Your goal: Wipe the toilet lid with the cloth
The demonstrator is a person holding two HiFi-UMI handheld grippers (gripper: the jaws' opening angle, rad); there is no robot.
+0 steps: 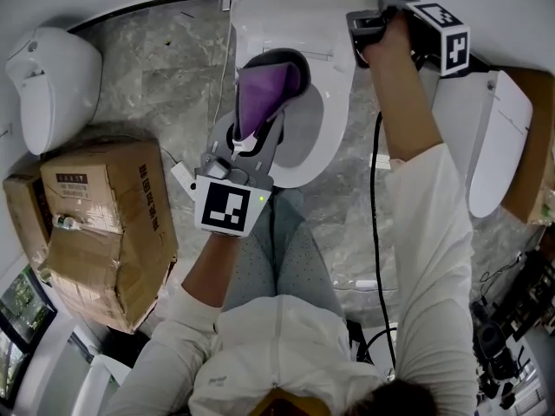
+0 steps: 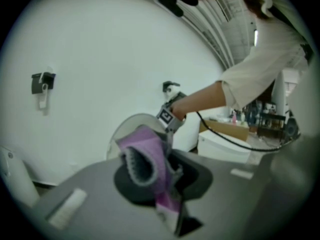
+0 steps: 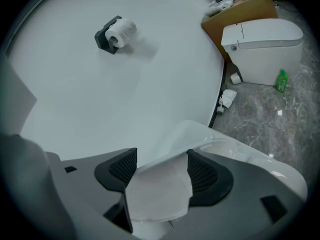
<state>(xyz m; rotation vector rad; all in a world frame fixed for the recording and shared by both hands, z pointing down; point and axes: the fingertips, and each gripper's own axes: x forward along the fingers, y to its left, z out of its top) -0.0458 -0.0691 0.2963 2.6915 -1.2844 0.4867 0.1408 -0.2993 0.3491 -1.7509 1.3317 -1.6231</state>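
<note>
a person in a white shirt (image 1: 286, 345) stands over a white toilet, a hand-held gripper in each hand. the left gripper (image 1: 273, 72), its marker cube nearest the camera, is clamped on a purple cloth (image 1: 258, 102). the cloth sits bunched between the jaws above the toilet seat (image 1: 328, 137) and just in front of the raised toilet lid (image 1: 290, 11); whether cloth meets lid cannot be told. farther along, the right gripper (image 1: 357, 31) pinches the lid's thin white edge between its dark ribbed pads, and a black cable (image 1: 378, 232) runs beside the arm. to the person's left sit taped cardboard boxes (image 1: 100, 224) and a second toilet (image 1: 52, 85); a third toilet (image 1: 490, 141) stands at the right. beyond, a green bottle (image 3: 282, 80) stands on the marbled grey floor (image 3: 280, 119), and a toilet-paper roll (image 3: 122, 31) hangs on the white wall (image 3: 100, 94).
</note>
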